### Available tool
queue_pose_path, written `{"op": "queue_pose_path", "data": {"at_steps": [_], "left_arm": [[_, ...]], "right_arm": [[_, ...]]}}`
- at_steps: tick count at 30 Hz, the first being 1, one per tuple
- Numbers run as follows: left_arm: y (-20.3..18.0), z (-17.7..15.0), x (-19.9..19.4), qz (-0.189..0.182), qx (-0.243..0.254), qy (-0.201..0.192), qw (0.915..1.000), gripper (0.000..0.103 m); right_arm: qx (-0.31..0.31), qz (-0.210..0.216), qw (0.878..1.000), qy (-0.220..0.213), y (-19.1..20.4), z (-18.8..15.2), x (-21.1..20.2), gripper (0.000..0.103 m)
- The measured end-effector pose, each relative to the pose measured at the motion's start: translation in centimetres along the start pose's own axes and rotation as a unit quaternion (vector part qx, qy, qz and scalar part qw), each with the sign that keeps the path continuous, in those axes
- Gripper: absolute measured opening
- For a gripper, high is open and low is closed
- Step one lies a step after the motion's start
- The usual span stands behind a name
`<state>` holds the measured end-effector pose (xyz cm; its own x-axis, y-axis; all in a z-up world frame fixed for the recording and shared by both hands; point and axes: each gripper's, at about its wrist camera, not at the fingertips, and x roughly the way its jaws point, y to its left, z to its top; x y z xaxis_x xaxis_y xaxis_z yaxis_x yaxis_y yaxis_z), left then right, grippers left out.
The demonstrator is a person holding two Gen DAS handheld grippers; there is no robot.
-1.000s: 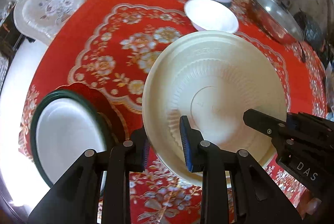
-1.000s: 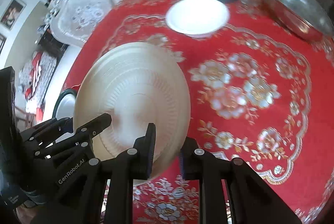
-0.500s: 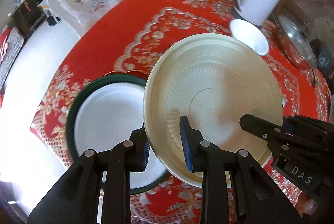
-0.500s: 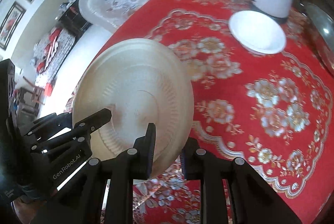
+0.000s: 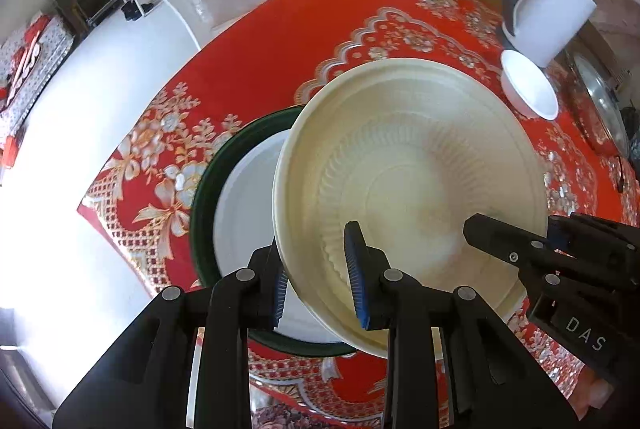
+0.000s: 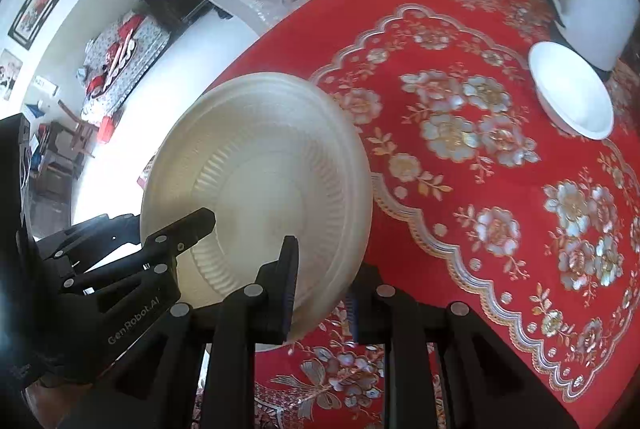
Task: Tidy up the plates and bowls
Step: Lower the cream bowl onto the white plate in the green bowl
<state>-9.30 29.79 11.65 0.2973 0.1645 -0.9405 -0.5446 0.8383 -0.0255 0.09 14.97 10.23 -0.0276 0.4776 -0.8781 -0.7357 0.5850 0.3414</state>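
Both the left gripper (image 5: 320,283) and the right gripper (image 6: 320,283) are nearly closed, each pinching the rim of one cream plate (image 5: 408,181), held tilted above the tablecloth's (image 5: 260,69) near-left corner. To stack it well, centre and level it over the green-rimmed plate (image 5: 240,197) below, lower, then release both sides together.

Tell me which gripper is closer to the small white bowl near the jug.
Right. The right gripper clamps the cream plate's rim on the side facing the small white bowl; the left gripper clamps the opposite rim, above the green-rimmed plate.

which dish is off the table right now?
The cream ribbed plate, held tilted at its rim by both hand-held grippers. The green-rimmed plate and small white bowl rest on the red tablecloth.
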Motion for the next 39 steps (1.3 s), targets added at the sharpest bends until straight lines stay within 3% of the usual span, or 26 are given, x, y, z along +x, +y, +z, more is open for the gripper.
{"op": "queue_pose_path", "data": {"at_steps": [17,39], "left_arm": [[3.3,-1.3,1.9,-0.001,-0.032,0.022,0.9993,0.026],[4.2,-1.5,2.7,0.009,-0.031,0.027,0.9991,0.026]], "right_arm": [[-0.021,0.001,0.999,0.034,2.6,0.3,2.9,0.022],[-0.024,0.001,0.998,0.052,3.8,0.6,3.9,0.022]]}}
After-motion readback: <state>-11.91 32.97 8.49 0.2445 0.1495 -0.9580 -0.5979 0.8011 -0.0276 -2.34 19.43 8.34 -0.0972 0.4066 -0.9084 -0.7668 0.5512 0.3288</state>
